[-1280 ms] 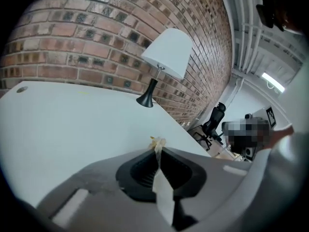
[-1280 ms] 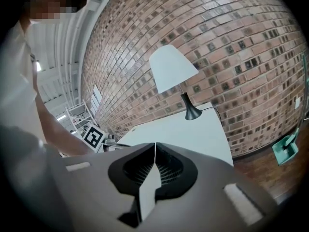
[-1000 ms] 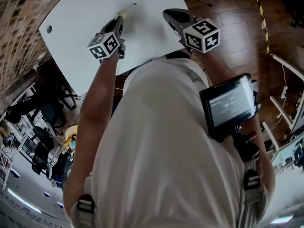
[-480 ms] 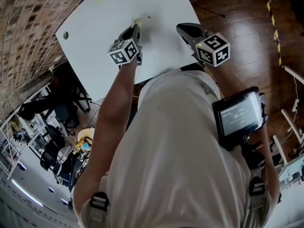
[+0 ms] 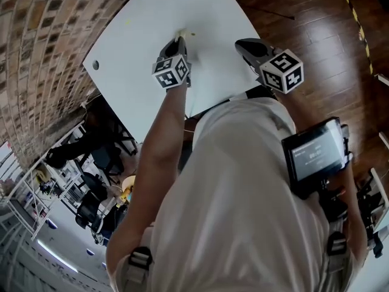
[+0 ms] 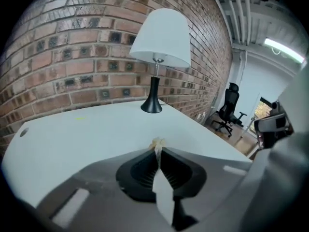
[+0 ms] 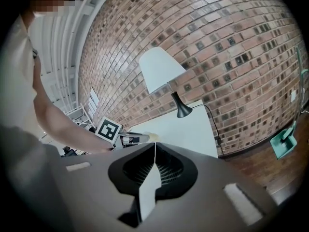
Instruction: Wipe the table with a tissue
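A small crumpled tissue [image 6: 157,143] sticks out of my left gripper [image 6: 157,150], whose jaws are shut on it. In the head view the left gripper [image 5: 180,39] reaches over the white table [image 5: 140,47], with the tissue [image 5: 185,34] at its tip, on or just above the tabletop. To the right, my right gripper [image 5: 244,44] hangs over the table's near right edge. In its own view the right gripper [image 7: 154,151] has its jaws closed together with nothing held. From there I see the left gripper's tip and the tissue [image 7: 151,137] over the table.
A lamp with a white shade [image 6: 159,37] and black foot stands at the table's far end by the brick wall [image 6: 72,47]. A cable hole [image 5: 95,64] sits near the table's left edge. Wooden floor [image 5: 316,29] lies to the right, and an office chair [image 6: 228,112] stands beyond.
The left gripper has slid a little farther across the tabletop with the tissue still pinched. The head view has shifted, so table and grippers sit lower and more to the right.
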`<control>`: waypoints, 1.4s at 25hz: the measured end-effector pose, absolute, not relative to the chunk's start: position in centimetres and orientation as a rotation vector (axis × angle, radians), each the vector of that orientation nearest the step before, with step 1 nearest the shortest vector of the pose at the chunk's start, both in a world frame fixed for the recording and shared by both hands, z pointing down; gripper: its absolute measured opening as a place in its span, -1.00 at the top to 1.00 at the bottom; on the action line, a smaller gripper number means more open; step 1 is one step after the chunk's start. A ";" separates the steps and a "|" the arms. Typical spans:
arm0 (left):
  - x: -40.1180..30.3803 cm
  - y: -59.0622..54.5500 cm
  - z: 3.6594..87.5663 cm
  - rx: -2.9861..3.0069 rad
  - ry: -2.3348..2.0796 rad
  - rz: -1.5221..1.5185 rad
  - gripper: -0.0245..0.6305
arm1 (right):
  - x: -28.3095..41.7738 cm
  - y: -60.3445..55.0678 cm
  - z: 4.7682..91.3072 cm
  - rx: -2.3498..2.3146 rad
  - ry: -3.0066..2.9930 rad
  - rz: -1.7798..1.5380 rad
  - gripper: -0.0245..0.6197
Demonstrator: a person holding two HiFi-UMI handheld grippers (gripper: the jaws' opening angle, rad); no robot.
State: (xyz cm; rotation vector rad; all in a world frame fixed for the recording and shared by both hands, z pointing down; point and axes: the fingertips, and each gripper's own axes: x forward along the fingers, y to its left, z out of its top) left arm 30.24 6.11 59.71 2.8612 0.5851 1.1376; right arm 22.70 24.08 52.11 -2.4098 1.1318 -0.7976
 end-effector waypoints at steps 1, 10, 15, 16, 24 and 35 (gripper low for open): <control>30.7 6.0 59.8 2.870 0.556 1.136 0.87 | 22.6 24.8 52.3 -2.410 1.118 -0.797 0.89; 32.0 6.1 61.0 2.870 0.450 1.213 0.88 | 22.2 27.3 52.6 -2.407 1.024 -0.804 0.89; 31.6 8.4 61.1 2.849 0.492 1.199 0.88 | 22.5 27.9 52.8 -2.397 1.003 -0.799 0.89; 31.4 8.8 61.1 2.843 0.496 1.196 0.88 | 22.5 27.9 52.7 -2.395 1.001 -0.796 0.89; 30.7 11.8 61.5 2.795 0.541 1.178 0.88 | 22.8 27.9 52.6 -2.385 0.988 -0.777 0.89; 26.7 18.0 61.6 2.636 0.877 1.199 0.88 | 23.3 28.6 52.7 -2.392 0.955 -0.771 0.89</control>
